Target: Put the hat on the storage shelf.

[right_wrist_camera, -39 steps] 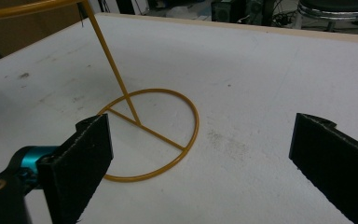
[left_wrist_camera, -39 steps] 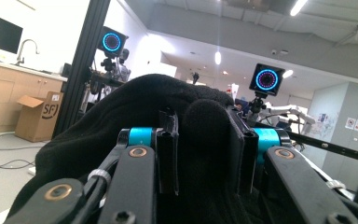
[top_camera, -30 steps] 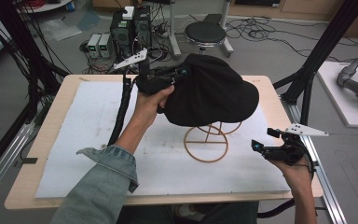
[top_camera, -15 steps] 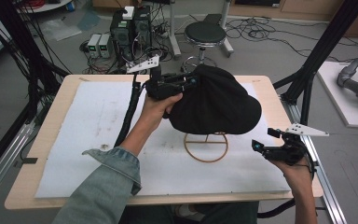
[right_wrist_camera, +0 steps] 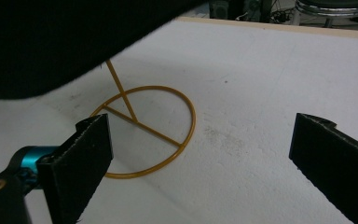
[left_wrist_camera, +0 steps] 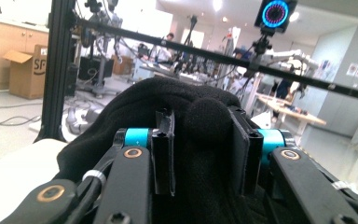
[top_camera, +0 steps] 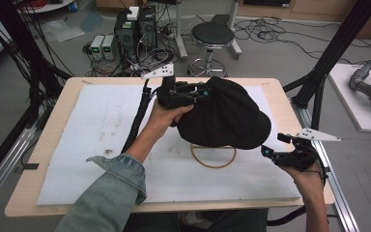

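Note:
A black cap (top_camera: 224, 116) hangs above a gold wire stand (top_camera: 213, 155) on the white mat. My left gripper (top_camera: 204, 92) is shut on the cap's back edge; in the left gripper view black fabric (left_wrist_camera: 200, 154) bulges between the jaws. In the right gripper view the stand's ring base (right_wrist_camera: 154, 135) and its slanted stem lie on the mat, with the cap's underside (right_wrist_camera: 51, 42) overhead. My right gripper (top_camera: 268, 152) is held open near the table's right edge, level with the ring and apart from it, with nothing between its fingers (right_wrist_camera: 81, 154).
A white foam mat (top_camera: 92, 130) covers the wooden table (top_camera: 38, 145). Black frame posts (top_camera: 326, 72) rise at the right and left edges. A stool (top_camera: 212, 36) and electronics boxes (top_camera: 137, 26) stand on the floor behind the table.
My left gripper has carried the cap toward the right and slightly forward, over the stand. The right gripper has stayed in place, open.

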The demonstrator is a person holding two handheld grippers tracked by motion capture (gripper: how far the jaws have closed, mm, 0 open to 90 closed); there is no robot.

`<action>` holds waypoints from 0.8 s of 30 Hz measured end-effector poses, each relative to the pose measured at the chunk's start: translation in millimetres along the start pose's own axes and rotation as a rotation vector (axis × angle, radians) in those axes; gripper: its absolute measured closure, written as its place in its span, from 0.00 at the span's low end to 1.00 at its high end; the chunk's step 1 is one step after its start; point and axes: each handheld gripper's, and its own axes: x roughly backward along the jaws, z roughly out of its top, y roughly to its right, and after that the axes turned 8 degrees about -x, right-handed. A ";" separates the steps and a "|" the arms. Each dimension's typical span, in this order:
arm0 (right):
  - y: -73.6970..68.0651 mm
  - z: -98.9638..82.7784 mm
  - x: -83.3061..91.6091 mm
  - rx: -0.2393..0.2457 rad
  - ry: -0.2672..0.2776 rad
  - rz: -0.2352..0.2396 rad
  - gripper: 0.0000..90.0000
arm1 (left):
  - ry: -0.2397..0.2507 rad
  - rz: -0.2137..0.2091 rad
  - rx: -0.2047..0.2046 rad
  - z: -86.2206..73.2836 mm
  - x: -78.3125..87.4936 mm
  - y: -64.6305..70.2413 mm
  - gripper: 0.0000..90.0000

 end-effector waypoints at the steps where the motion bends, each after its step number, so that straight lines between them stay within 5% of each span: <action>1: -0.2 -0.1 0.3 -0.006 -0.002 0.000 0.06 | -0.010 -0.001 -0.009 -0.5 -0.6 0.6 0.73; 24: 4.3 -3.8 0.7 -0.004 -0.025 -0.016 0.06 | -0.051 0.078 -0.036 -0.6 22.5 -0.3 0.58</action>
